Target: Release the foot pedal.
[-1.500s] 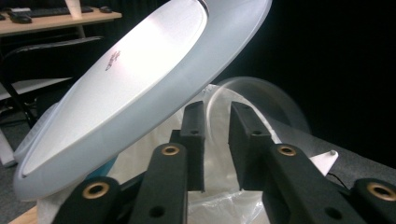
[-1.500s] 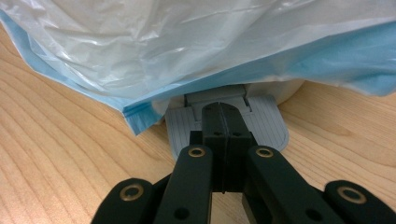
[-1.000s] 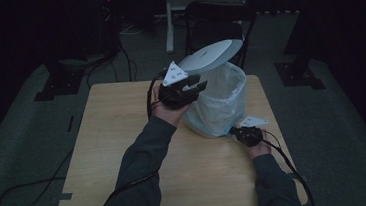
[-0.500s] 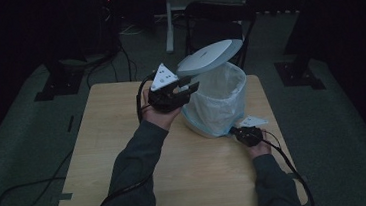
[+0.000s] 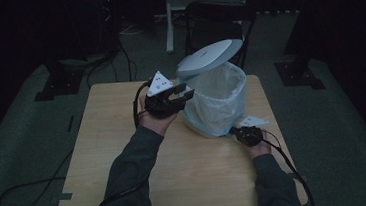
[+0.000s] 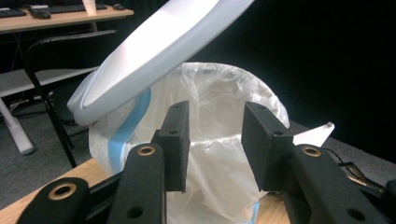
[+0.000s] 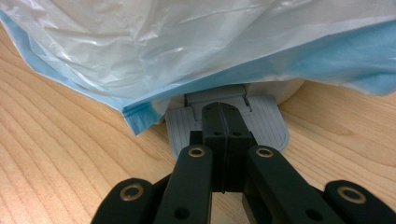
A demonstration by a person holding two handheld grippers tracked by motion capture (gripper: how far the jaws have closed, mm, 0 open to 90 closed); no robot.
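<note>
1. Left gripper (image 5: 182,94) is held beside the bin (image 5: 216,105) rim; its jaws, just opening, stand apart with nothing gripped.
2. Right gripper (image 7: 224,122), jaws together, is pressed on the grey pedal (image 7: 268,123).
3. Lid (image 5: 209,56) is raised; the bin is stood on the table (image 5: 125,153).

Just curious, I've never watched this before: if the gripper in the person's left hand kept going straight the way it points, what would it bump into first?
Most likely the bag-lined bin: the left gripper, its jaws apart with nothing between them, aims at the white liner just below the raised lid. Depth is hard to judge.
</note>
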